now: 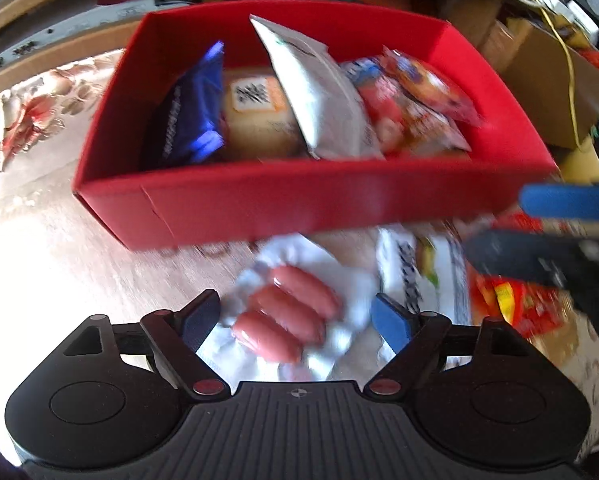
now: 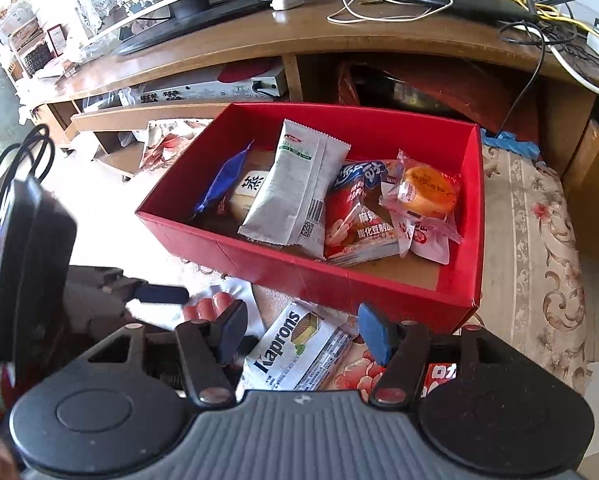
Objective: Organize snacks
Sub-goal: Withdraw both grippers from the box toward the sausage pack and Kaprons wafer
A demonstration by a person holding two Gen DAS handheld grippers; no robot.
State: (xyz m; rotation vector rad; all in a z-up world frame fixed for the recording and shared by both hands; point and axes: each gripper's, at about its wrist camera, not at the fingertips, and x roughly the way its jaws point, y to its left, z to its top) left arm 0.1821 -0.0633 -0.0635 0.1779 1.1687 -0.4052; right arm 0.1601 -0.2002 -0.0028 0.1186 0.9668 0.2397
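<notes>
Red box (image 2: 379, 292) at twelve o'clock already holds several snacks; sausage pack (image 1: 287, 320) lies between the released left claw (image 1: 297, 318); wafer pack (image 2: 299, 348) waits under the released right claw (image 2: 299, 332).

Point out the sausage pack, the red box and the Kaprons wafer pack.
sausage pack (image 1: 287, 320), left wrist view, on the middle sausage.
red box (image 2: 339, 288), right wrist view, on its near wall.
Kaprons wafer pack (image 2: 295, 354), right wrist view, on its printed front.

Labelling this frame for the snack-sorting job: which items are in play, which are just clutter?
In play: red box, sausage pack between the open left gripper jaws, Kaprons wafer pack under the open right gripper, red snack packet.

Clutter: cables, TV stand, floral cloth.
</notes>
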